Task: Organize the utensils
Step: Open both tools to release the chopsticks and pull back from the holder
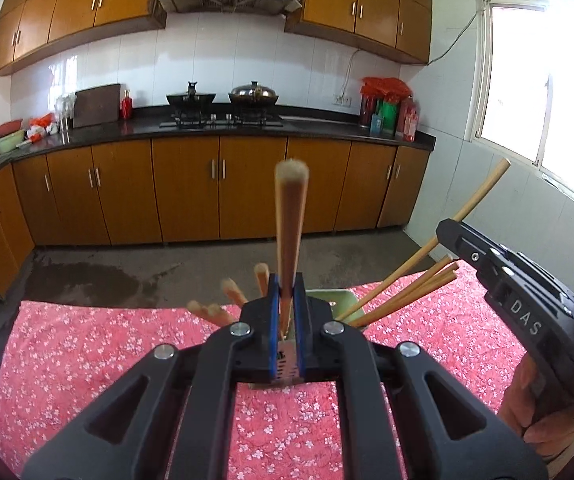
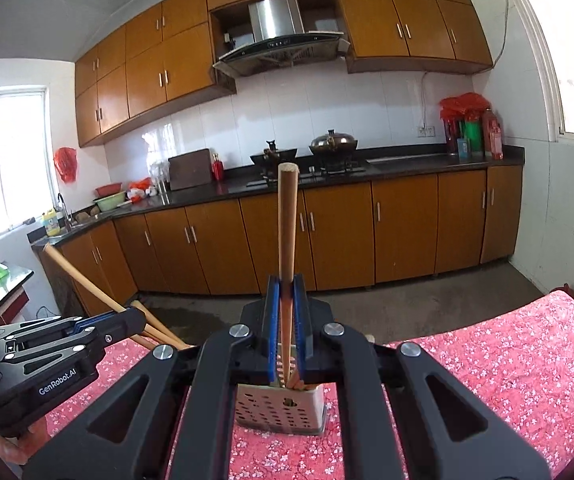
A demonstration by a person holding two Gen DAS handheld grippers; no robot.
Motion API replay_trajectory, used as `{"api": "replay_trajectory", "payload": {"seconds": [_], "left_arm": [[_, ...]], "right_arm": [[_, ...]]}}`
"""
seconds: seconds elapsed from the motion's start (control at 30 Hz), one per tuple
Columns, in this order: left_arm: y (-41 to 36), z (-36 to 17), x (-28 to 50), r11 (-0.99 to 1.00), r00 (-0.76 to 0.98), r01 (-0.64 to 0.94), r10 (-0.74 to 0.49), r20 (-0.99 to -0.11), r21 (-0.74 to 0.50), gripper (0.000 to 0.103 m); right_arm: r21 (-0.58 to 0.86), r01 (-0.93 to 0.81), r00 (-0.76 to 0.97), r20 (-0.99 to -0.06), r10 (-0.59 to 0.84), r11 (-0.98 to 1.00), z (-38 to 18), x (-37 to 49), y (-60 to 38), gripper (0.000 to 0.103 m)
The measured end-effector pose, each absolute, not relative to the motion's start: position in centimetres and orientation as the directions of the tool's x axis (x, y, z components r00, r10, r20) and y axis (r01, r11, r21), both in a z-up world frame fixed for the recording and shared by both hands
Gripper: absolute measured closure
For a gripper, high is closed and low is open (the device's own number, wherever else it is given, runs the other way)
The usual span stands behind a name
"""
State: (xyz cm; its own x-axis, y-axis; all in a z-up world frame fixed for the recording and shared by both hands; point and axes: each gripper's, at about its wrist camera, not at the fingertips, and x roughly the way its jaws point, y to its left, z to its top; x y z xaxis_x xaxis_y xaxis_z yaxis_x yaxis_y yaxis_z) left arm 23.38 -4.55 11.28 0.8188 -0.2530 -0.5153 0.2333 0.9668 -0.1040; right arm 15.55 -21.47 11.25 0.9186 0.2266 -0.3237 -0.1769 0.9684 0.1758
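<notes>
left gripper (image 1: 285, 296): we clamp one chopstick (image 1: 290, 236), upright over the holder (image 2: 279, 406) | right gripper (image 2: 285, 300): we clamp one chopstick (image 2: 287, 224), likewise | holder: one, perforated metal, on floral tablecloth (image 1: 87, 360) | loose chopsticks (image 1: 403, 292) inside: about seven, leaning

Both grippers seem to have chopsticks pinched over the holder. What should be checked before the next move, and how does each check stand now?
1. Left gripper shut on a chopstick: ok.
2. Right gripper shut on a chopstick: ok.
3. Held chopsticks near upright: ok.
4. Lower ends inside the holder: right looks in; left cannot tell, tip hidden.
5. Holder upright on the tablecloth: ok.
6. The two grippers apart from each other: ok, though close.
</notes>
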Motion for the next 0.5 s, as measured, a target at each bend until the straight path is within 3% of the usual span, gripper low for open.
{"api": "replay_trajectory", "payload": {"seconds": [0.17,0.23,0.37,0.5], "left_arm": [[-3.8,11.2,23.8,0.960,0.816,0.236,-0.280,-0.505,-0.151,0.092],[-3.4,11.4,23.4,0.957,0.822,0.236,-0.288,-0.492,-0.166,0.087],[-2.3,12.3,22.0,0.957,0.847,0.231,-0.285,-0.448,-0.173,0.077],[-0.8,12.7,19.7,0.967,0.880,0.206,-0.250,-0.405,-0.150,0.060]], "right_arm": [[0.173,-0.168,0.920,-0.327,0.217,0.971,11.4,15.5,-21.2,0.091],[0.172,-0.164,0.925,-0.316,0.212,0.971,11.6,15.1,-21.4,0.072],[0.161,-0.154,0.940,-0.279,0.194,0.975,12.4,13.8,-22.1,0.063],[0.143,-0.121,0.957,-0.245,0.154,0.982,12.5,11.7,-22.8,0.033]]}}
